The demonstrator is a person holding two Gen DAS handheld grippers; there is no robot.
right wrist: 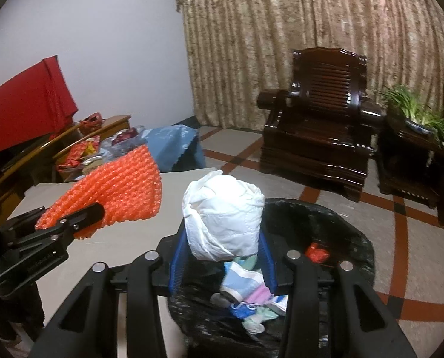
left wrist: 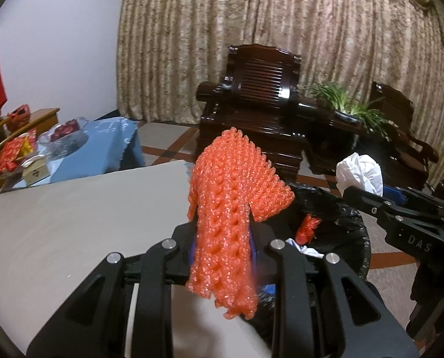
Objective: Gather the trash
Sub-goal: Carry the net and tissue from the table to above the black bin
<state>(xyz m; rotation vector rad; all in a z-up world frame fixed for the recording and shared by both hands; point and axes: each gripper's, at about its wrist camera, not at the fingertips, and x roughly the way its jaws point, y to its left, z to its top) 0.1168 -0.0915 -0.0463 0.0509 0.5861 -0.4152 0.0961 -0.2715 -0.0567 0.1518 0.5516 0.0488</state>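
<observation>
My left gripper (left wrist: 223, 238) is shut on an orange foam net sleeve (left wrist: 233, 197) and holds it at the table's right edge, beside the bin. It also shows in the right wrist view (right wrist: 123, 188). My right gripper (right wrist: 222, 253) is shut on a crumpled white tissue (right wrist: 224, 214) and holds it over the black-bagged trash bin (right wrist: 350, 232). The tissue shows in the left wrist view (left wrist: 360, 173) too. The bin holds a red wrapper (right wrist: 317, 252) and blue, pink and white paper scraps (right wrist: 245, 295).
A beige table top (left wrist: 72, 223) lies left of the bin (left wrist: 356, 226). A dark wooden armchair (right wrist: 320, 131) and a potted plant (right wrist: 419, 113) stand behind. A blue-clothed side table (left wrist: 102, 149) with red packets is at the far left. The floor is tiled.
</observation>
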